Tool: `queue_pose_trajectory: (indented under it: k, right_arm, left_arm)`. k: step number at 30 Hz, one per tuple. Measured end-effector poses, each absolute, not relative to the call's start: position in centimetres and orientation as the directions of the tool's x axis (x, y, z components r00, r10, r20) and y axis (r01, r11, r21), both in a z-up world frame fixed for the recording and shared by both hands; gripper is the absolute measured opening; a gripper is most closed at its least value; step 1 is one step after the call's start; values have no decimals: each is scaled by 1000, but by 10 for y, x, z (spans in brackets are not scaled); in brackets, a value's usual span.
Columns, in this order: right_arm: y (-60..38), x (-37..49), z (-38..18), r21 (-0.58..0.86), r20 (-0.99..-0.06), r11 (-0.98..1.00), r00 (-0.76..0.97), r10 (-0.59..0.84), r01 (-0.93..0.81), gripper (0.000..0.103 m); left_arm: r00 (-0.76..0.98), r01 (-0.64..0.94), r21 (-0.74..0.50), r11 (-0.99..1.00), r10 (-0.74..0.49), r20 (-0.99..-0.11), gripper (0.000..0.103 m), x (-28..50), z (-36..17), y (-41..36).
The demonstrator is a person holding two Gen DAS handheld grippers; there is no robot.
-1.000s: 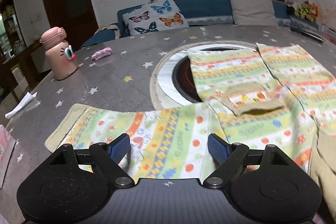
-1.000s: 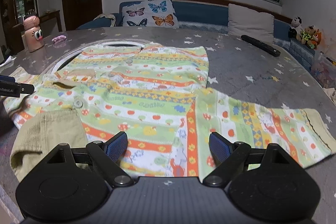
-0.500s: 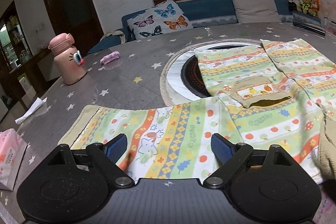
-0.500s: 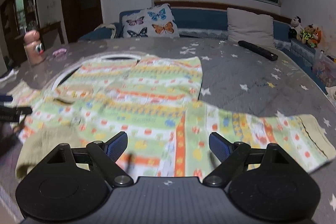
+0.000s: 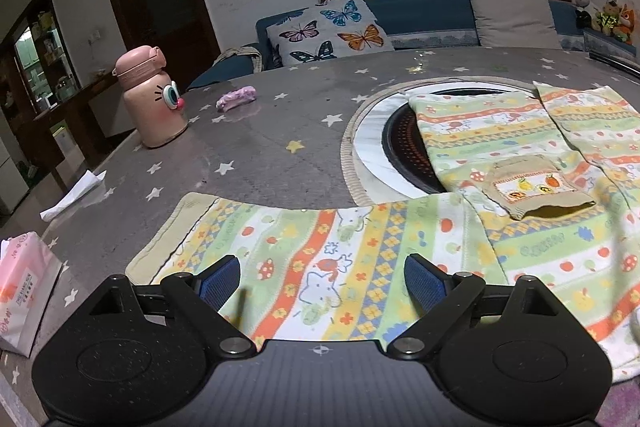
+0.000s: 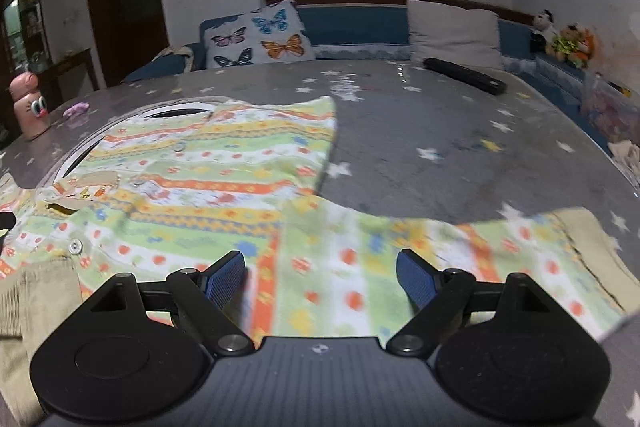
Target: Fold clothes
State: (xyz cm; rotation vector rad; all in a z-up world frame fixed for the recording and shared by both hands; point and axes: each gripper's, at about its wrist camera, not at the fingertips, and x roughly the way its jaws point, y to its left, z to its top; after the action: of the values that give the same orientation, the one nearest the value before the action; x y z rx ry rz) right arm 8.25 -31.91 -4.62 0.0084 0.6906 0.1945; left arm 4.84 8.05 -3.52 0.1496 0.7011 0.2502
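Note:
A child's striped, fruit-patterned shirt lies spread flat on the grey star-patterned table, sleeves out to both sides. My left gripper is open and empty, just above the left sleeve, whose beige cuff points left. A beige chest pocket shows to the right. My right gripper is open and empty, above the right sleeve, whose beige cuff lies to the right. The beige collar is at the lower left there.
A round burner inset sits in the table, partly under the shirt. A pink bottle, a purple scrap, a white paper and a pink tissue pack are at the left. A black remote lies far right.
Both grippers have drawn back and risen slightly, so the sleeves sit lower and farther in view. Both stay open and the shirt has not moved.

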Motion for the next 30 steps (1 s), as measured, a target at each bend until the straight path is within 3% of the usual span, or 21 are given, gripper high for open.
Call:
queue_pose_trajectory:
  k: [9,17,23,25,28,30]
  right_arm:
    - [-379,61,-40,50,-632,999,774,38,-9,84]
    - [-438,68,-42,-22,-609,969,765,-209,248,74]
    - [-457,70,-49,30,-623,951,750,-222,307,59]
    - [-455,67,-49,33,-618,951,754,-222,307,50]
    - [-457,64,-48,51,-611,947,760,-221,317,20]
    - [-460,62,-47,86,-610,945,767,-201,316,11]
  left_arm:
    - [735,-154,249,956,279,-617,91,51,-28,73]
    - [771,-89,223,971,209,-601,101,53,-11,47]
    - [789,-13,200,980,133,-600,103,60,-3,16]
    - [790,10,195,981,111,-603,103,63,-2,5]
    - [787,50,187,981,77,-612,103,66,-2,-12]
    - [788,81,191,978,55,-613,103,67,-1,-25]
